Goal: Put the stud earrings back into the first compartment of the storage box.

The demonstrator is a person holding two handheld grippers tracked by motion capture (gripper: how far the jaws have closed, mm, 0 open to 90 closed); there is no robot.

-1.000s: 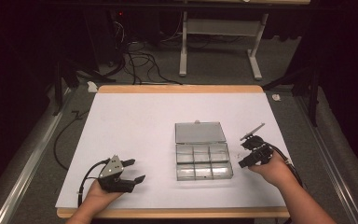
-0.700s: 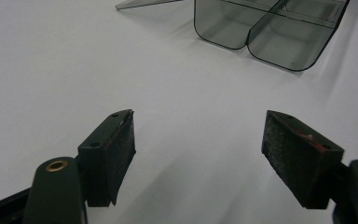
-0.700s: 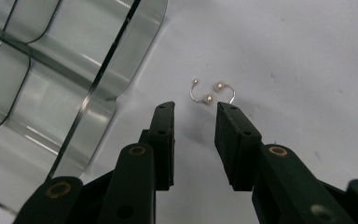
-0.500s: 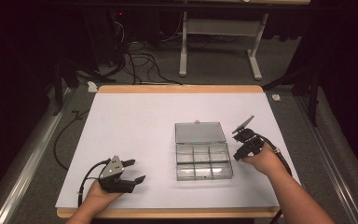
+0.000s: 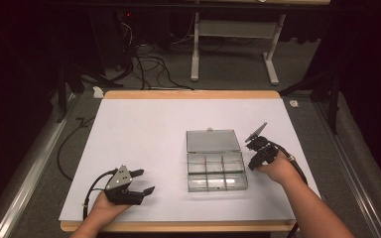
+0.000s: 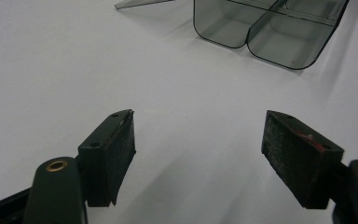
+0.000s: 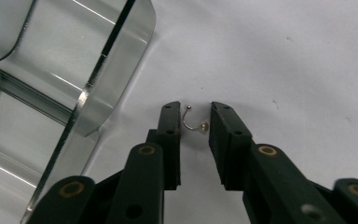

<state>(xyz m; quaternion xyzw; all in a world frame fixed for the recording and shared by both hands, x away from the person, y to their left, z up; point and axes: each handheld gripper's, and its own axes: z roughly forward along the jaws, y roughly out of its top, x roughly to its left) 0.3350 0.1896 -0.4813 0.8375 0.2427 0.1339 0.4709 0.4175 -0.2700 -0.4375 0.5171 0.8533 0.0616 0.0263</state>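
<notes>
Tilting down beside the clear box (image 7: 74,93), the right gripper (image 7: 195,122) has just been closing its jaws around a small pearl hook (image 7: 196,122), pads not yet touching.

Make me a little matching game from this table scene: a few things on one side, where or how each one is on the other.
Things:
1. left gripper
2. right gripper
3. small hook with a bead
4. clear box

States:
A. lid open, compartments showing
B. jaws wide over bare white table
C. lying between two narrow jaws
D. jaws closing in beside the box

Pairs: 1-B, 2-D, 3-C, 4-A
</notes>
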